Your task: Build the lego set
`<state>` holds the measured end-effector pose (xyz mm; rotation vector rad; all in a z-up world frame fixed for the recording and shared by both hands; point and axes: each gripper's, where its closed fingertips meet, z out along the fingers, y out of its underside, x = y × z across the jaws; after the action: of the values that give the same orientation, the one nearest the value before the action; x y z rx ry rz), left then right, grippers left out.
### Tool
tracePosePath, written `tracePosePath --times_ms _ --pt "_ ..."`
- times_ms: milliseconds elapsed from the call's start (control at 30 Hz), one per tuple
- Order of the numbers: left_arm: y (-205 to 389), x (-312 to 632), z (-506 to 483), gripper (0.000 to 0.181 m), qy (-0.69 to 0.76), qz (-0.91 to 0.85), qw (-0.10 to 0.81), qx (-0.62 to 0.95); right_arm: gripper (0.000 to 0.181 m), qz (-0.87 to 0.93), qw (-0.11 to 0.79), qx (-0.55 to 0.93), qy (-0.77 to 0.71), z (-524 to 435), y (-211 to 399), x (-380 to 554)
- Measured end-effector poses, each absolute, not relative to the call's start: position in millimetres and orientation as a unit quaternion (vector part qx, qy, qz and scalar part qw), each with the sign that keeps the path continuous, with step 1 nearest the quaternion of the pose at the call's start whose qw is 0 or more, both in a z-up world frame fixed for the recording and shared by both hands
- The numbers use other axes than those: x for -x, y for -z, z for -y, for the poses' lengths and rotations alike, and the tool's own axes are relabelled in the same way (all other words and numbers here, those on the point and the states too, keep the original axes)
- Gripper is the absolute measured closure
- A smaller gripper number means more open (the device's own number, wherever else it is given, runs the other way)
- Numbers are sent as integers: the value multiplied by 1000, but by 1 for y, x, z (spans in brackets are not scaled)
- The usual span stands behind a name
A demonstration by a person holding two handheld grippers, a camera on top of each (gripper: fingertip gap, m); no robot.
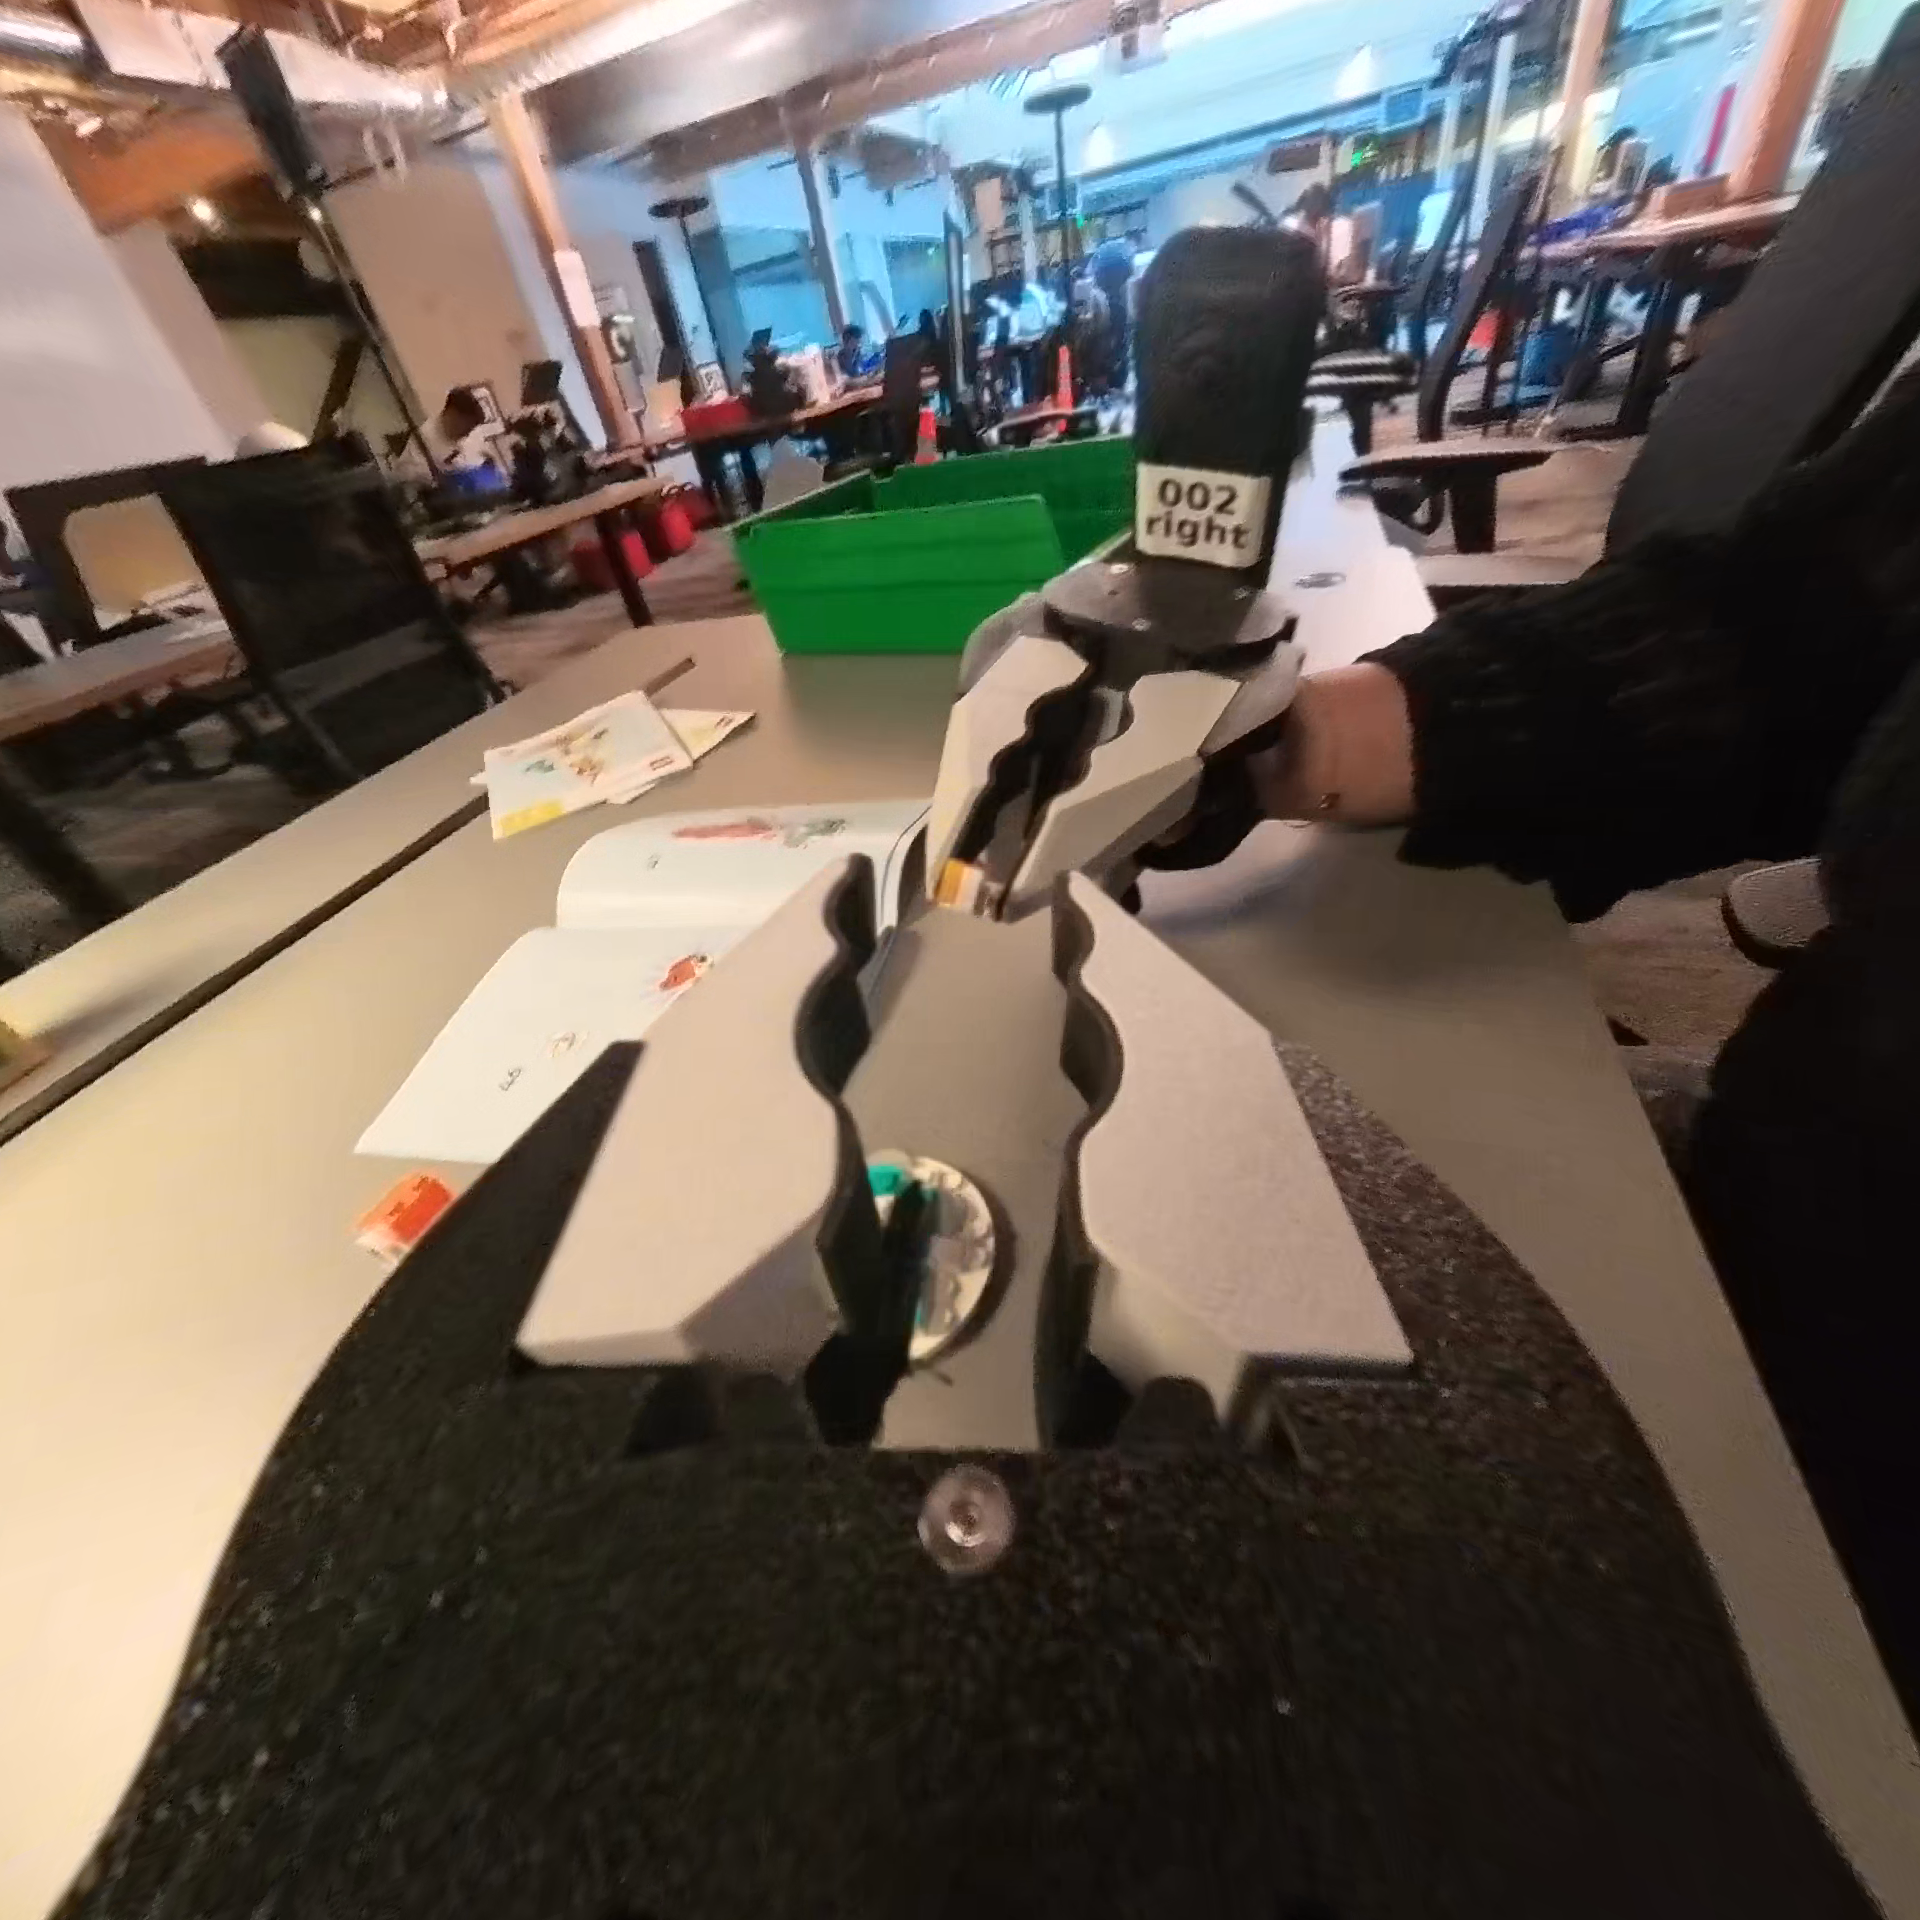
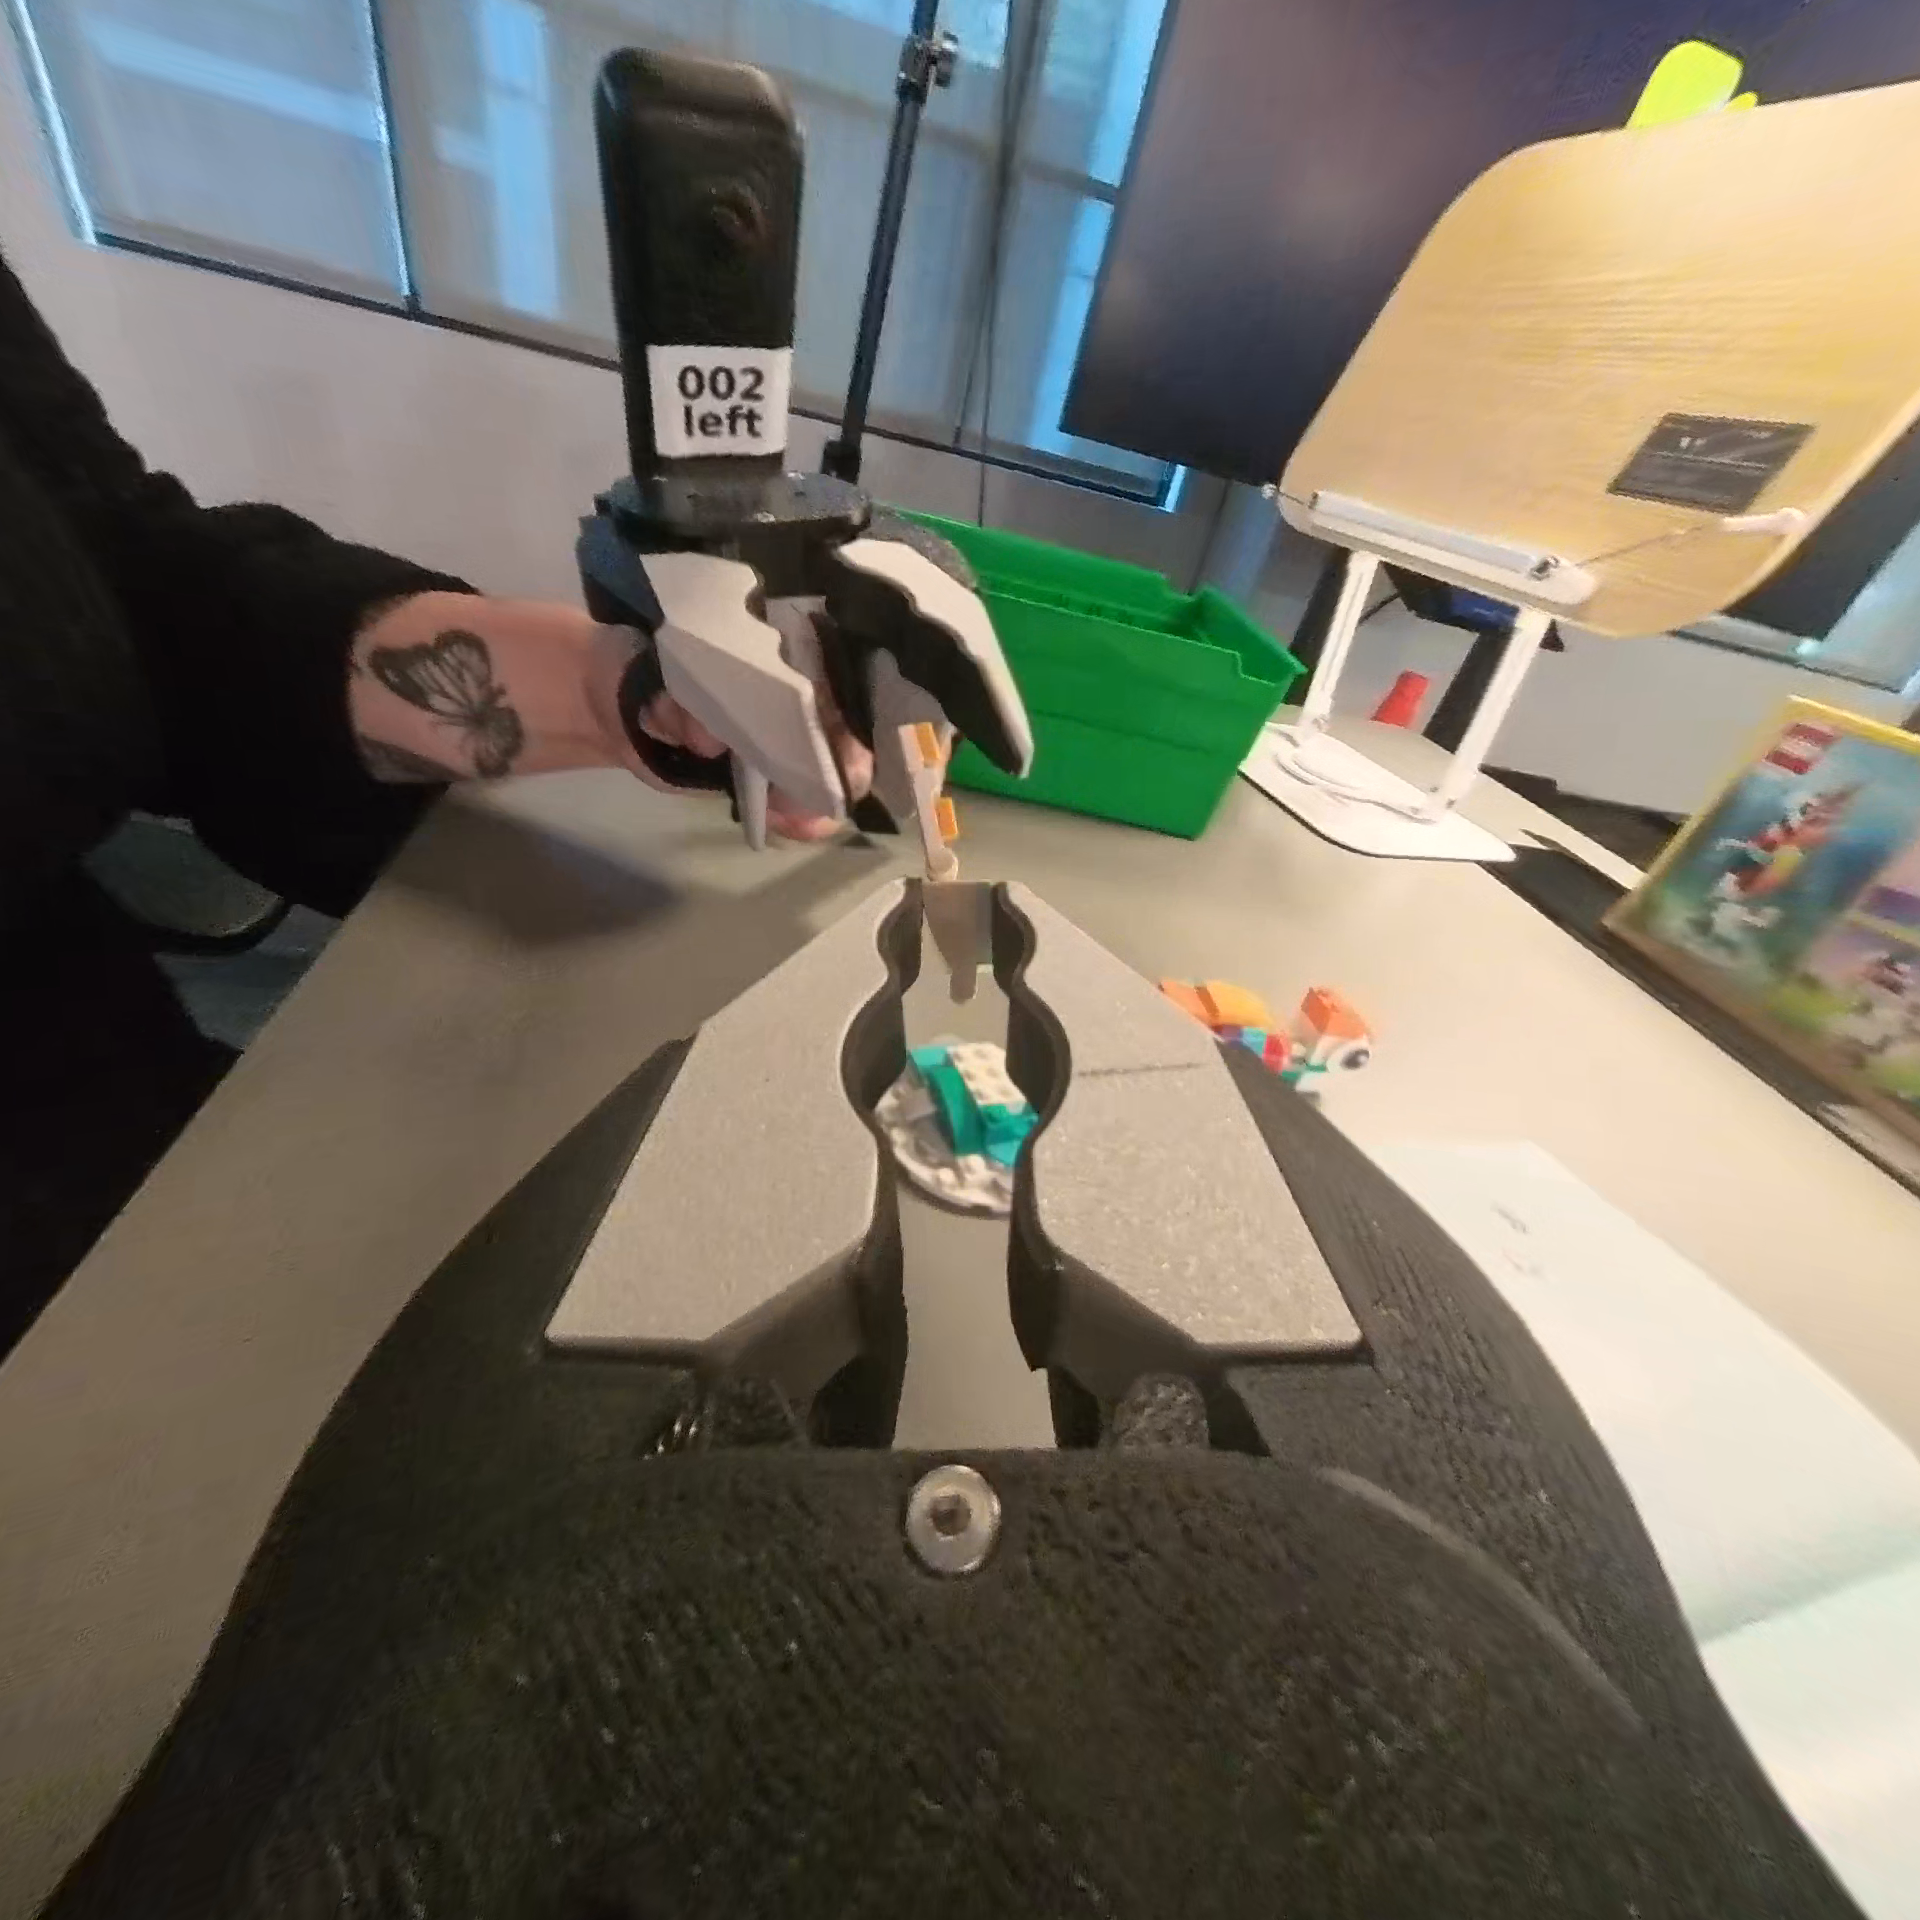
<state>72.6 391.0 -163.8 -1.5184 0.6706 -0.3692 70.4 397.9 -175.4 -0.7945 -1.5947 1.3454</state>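
Both claws meet above the tabletop [image 2: 468, 1039]. Your right claw [image 2: 958, 902] pinches the slim grey-and-orange lego strip [image 2: 928, 798]; the left claw [image 2: 914, 784] stands spread beside it. Light, rigid, easily unsnapped: grip its flat sides.

My right gripper [image 2: 954, 894] is pinched on the lower end of a thin white-and-orange lego strip [image 2: 932, 805], tips nearly together. Across from me the left gripper [image 2: 914, 774] has the strip's upper end between its fingers; whether they actually clamp it, can't tell. The strip hangs tilted above the grey table [image 2: 416, 1039]. Below, seen through my finger gap, a round white lego base with teal pieces [image 2: 961, 1112] sits on the table. To the right, a small orange lego fish build [image 2: 1283, 1029], loose. White instruction page [image 2: 1662, 1351] near right. Green bin [image 2: 1122, 686] behind, wooden book stand [image 2: 1621, 343] and lego box [image 2: 1787, 904] far right.
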Motion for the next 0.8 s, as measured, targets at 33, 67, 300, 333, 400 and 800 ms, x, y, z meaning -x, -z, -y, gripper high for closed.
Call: tracePosePath --times_ms 33,67,300,333,400,800 --pt "163 -74 -390 156 160 -304 661 668 170 647 438 314 -539 -395 175 -69" --pt "163 -75 -388 160 155 -315 661 663 171 653 437 310 -535 -393 176 -68" --pt "166 -76 -375 181 146 -363 642 659 171 696 426 285 -503 -384 180 -68" --pt "165 -74 -375 177 130 -369 645 657 171 703 426 282 -495 -384 180 -68" --pt "167 -71 -372 158 102 -386 639 658 171 716 423 272 -483 -383 178 -70" --pt "168 -75 -365 177 41 -457 608 648 171 787 422 219 -393 -375 177 -73"
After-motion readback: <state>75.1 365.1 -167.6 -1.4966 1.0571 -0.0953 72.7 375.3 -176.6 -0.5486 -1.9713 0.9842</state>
